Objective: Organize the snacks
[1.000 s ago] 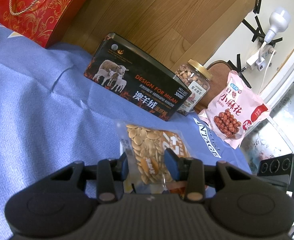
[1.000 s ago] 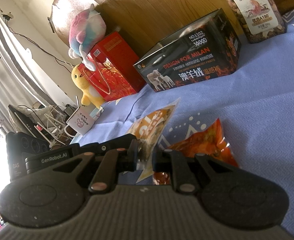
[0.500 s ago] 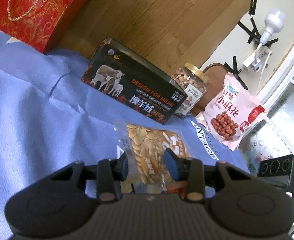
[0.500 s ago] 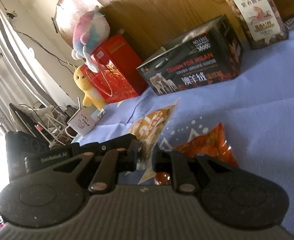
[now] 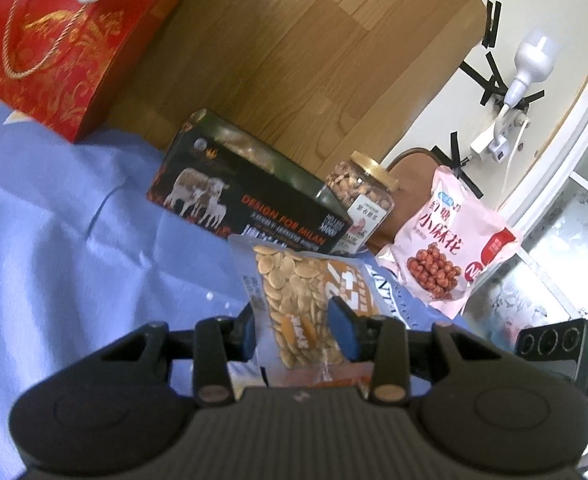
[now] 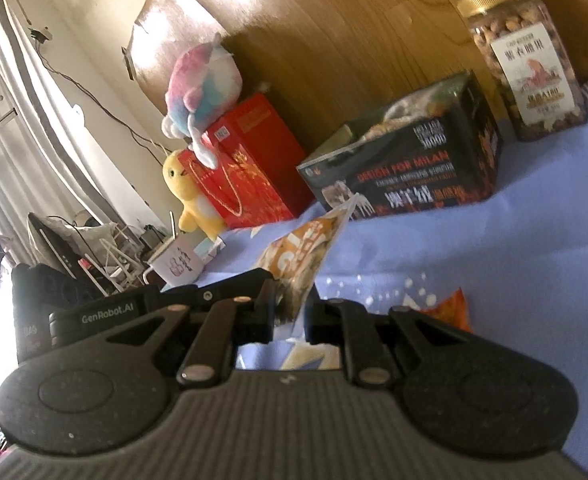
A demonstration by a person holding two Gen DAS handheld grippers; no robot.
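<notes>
A clear packet of pumpkin seeds (image 5: 294,300) with an orange label hangs above the blue bedsheet (image 5: 74,260). My left gripper (image 5: 296,320) is shut on its lower part, blue pads pressing both sides. In the right wrist view the same packet (image 6: 306,248) shows edge-on, and my right gripper (image 6: 292,308) is shut on its near edge. The left gripper's black body (image 6: 106,312) sits just left of it. An open black box (image 5: 254,208) printed with sheep stands at the wooden headboard. An orange snack packet (image 6: 450,312) lies on the sheet below the right fingers.
Right of the black box (image 6: 406,168) stand a gold-lidded nut jar (image 5: 362,200) and a pink snack bag (image 5: 446,248). A red gift bag (image 5: 62,40) is at the far left, with plush toys (image 6: 202,84) on and beside it. A mug (image 6: 178,268) sits past the bed's edge.
The left gripper has risen with the seed packet, whose top now overlaps the black box. The right gripper keeps its grip and has stayed nearly in place.
</notes>
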